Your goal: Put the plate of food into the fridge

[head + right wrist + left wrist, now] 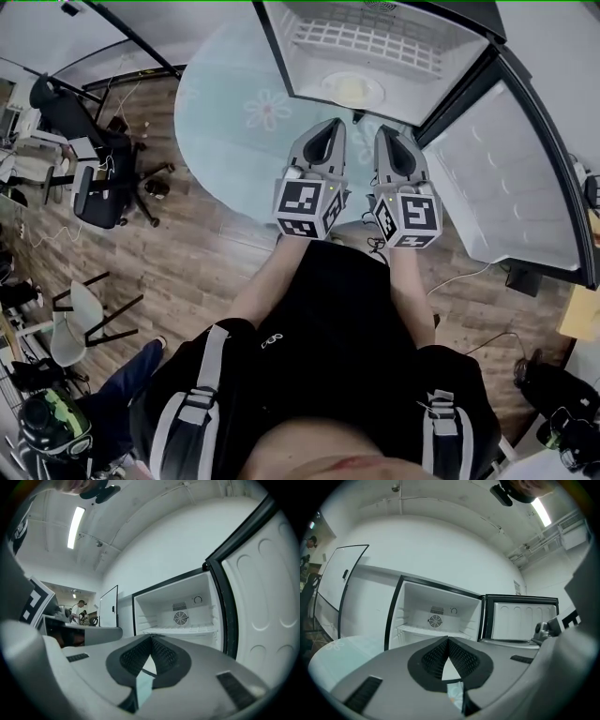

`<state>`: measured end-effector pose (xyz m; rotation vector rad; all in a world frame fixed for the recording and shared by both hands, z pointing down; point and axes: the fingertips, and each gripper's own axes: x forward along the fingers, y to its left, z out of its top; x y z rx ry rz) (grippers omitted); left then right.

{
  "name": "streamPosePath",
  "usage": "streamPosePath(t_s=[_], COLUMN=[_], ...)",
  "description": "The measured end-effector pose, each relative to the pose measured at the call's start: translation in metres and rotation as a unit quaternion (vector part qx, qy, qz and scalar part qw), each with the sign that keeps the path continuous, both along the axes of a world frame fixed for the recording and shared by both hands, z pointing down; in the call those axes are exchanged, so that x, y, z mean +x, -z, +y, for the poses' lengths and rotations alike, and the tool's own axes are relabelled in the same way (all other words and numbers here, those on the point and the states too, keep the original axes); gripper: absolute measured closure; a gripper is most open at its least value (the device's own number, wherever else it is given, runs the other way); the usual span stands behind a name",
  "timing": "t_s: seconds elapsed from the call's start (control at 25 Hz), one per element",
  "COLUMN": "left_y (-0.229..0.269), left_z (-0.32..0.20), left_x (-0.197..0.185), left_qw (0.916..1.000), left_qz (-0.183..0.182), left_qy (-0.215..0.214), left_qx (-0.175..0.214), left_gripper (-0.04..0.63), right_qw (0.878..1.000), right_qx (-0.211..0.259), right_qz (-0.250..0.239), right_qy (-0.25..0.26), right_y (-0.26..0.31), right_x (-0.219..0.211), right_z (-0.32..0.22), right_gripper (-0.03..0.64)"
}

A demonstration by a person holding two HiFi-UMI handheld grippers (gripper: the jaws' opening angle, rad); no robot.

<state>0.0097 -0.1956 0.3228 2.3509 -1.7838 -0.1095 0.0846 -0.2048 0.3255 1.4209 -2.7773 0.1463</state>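
The fridge stands open ahead of me. A white plate of yellowish food rests on its lower level, below a wire shelf. Side by side just in front of the opening, my left gripper and right gripper point at the fridge, both short of the plate. Each is shut with nothing between its jaws. In the left gripper view the shut left gripper faces the white interior. In the right gripper view the shut right gripper faces the same compartment. The plate is hidden in both gripper views.
The fridge door is swung wide open to the right. A pale round rug lies on the wooden floor before the fridge. Office chairs and a white chair stand left. A person stands far off.
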Motion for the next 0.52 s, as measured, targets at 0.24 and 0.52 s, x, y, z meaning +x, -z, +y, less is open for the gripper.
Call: streamPosePath(t_s=[0.24, 0.52], left_y=[-0.005, -0.005], left_z=[-0.002, -0.011], left_x=[0.000, 0.000], left_qw=[0.9999, 0.9998], left_qz=[0.008, 0.015], left_qy=[0.008, 0.005], left_qx=[-0.011, -0.013], left_gripper=[0.597, 0.596], right_qw=[1.000, 1.000], right_qx=[-0.001, -0.005], right_qz=[0.000, 0.000], right_qy=[-0.004, -0.006], right_y=[-0.001, -0.001], right_x=[0.004, 0.003], right_z=[-0.002, -0.013], right_gripper=[0.612, 0.612])
